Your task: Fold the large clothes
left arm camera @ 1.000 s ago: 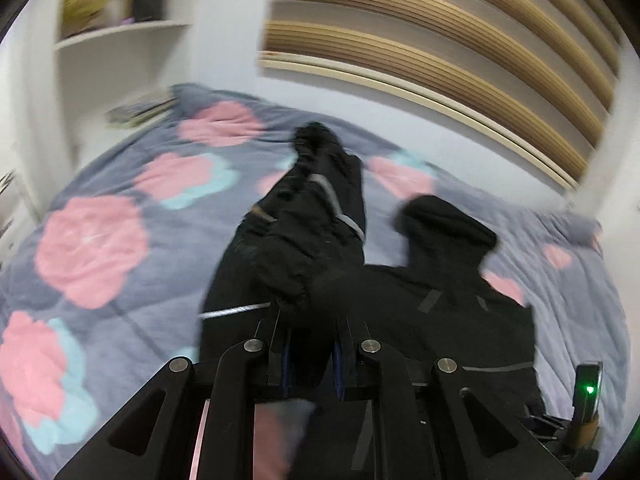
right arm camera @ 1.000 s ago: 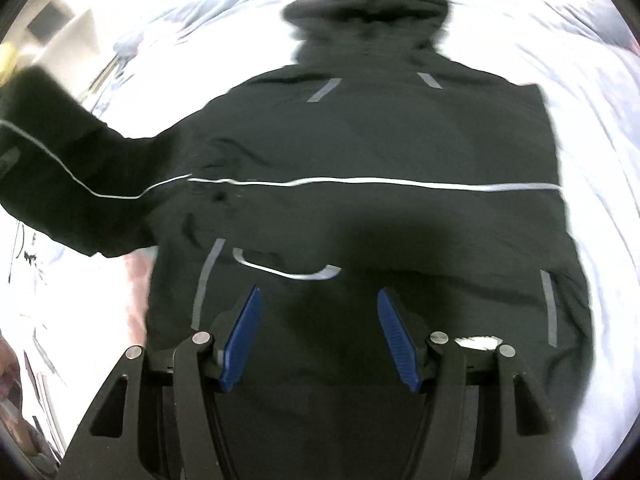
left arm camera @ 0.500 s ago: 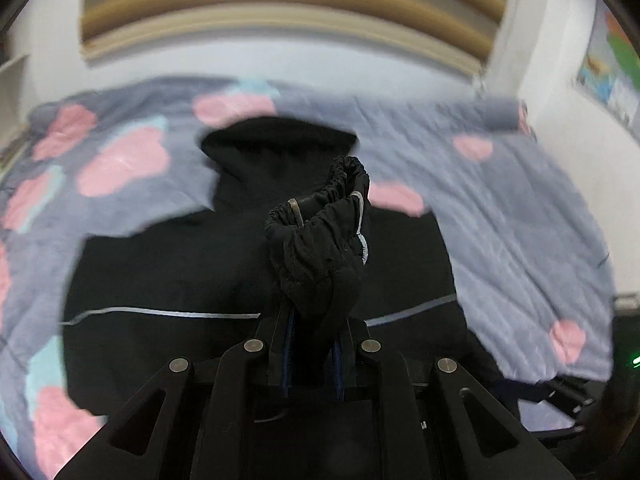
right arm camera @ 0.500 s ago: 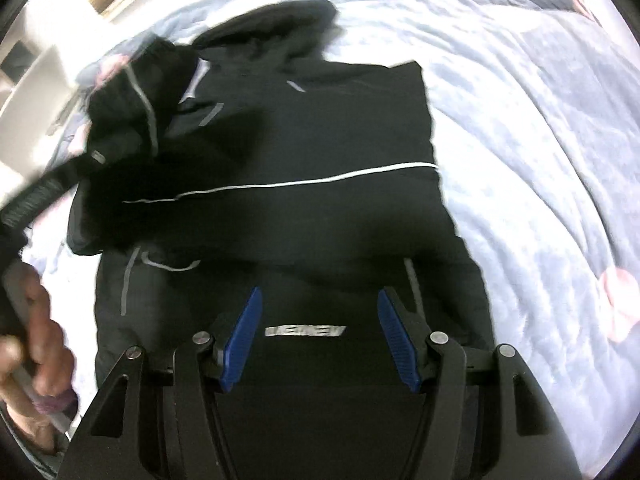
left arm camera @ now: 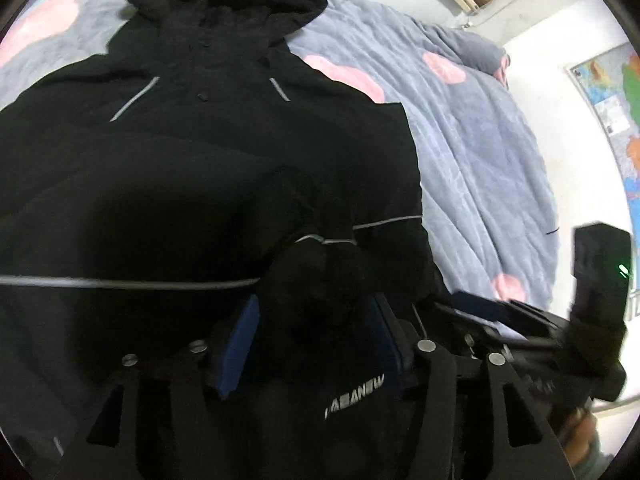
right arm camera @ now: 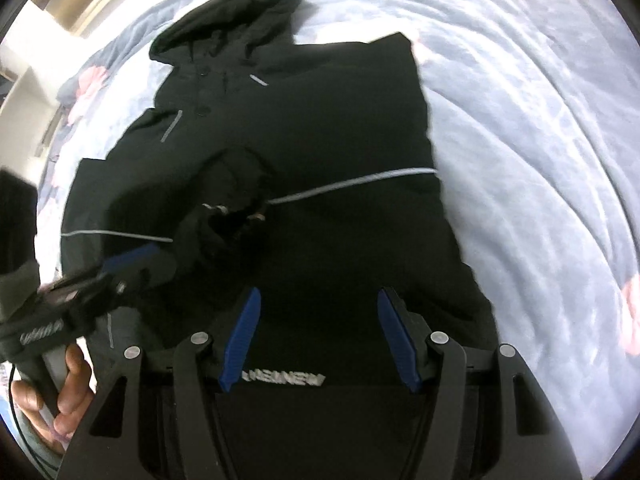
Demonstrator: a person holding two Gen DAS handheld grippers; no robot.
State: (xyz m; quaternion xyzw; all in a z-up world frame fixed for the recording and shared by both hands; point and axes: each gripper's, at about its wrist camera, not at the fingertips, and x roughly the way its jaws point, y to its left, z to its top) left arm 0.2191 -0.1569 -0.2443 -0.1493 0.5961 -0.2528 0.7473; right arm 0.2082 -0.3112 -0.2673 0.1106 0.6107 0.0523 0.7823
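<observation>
lying flat, jacket point(right arm camera: 320, 128) leaves quilt point(right arm camera: 540, 140) rightward.

Clearance around the jacket point(right arm camera: 304, 128) on the bed point(right arm camera: 540, 140).
Open quilt at frame right; the bunched sleeve cuff point(right arm camera: 232, 200) rises centre-left, with the left claw point(right arm camera: 160, 260) beside it.

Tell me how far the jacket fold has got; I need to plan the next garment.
Done: the black jacket lies flat on the floral bedspread, one sleeve laid across its chest. In hand: the left gripper has just been opening, the cuff loose between its pads. The right gripper is open, empty. Left: folding the body and hood.
</observation>
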